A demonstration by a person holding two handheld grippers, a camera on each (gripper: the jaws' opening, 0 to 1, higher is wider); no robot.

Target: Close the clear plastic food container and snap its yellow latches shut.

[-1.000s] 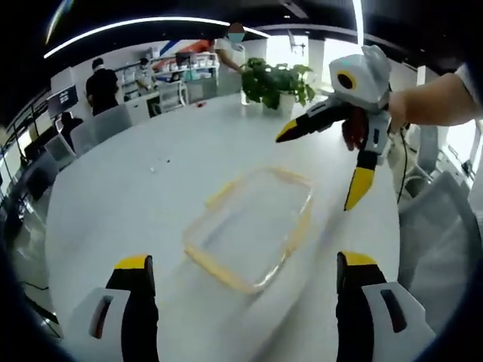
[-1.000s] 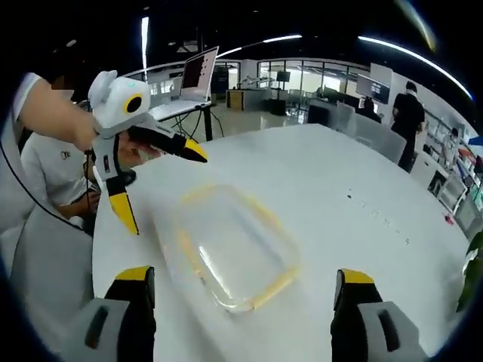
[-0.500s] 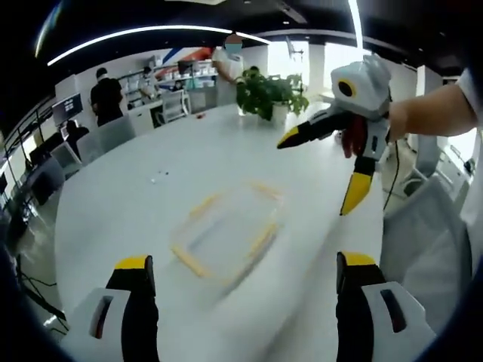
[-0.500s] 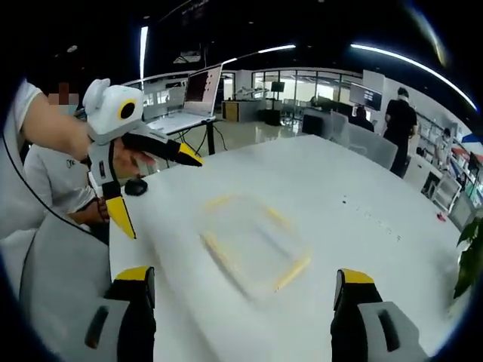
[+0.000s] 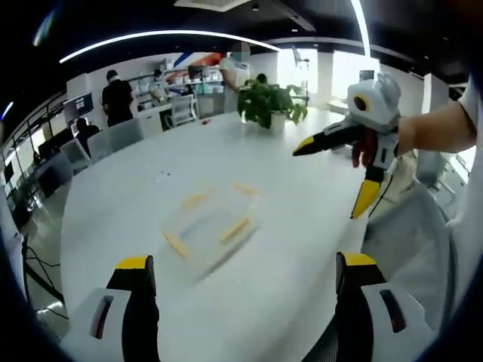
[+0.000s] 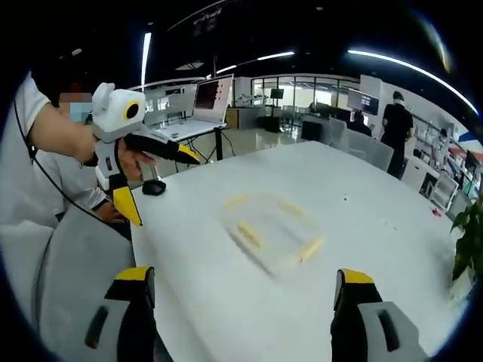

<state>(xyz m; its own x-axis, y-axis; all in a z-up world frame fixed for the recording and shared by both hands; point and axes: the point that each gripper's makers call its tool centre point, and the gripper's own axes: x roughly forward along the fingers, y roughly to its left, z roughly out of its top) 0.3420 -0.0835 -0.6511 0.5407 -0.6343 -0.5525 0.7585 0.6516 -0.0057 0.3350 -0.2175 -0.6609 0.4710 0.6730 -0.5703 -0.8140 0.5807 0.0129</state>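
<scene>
Left tool (image 5: pixel 240 280) jaws spread wide, right tool (image 6: pixel 240 280) likewise, both empty

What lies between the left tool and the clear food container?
In the left gripper view, bare white table separates the left tool from the container.

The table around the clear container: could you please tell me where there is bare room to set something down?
The white table is bare nearly all round the clear food container: between it and the potted plant, and on the near side toward the left gripper. The tightest spot is the edge where the right gripper hangs, fingers spread.
</scene>
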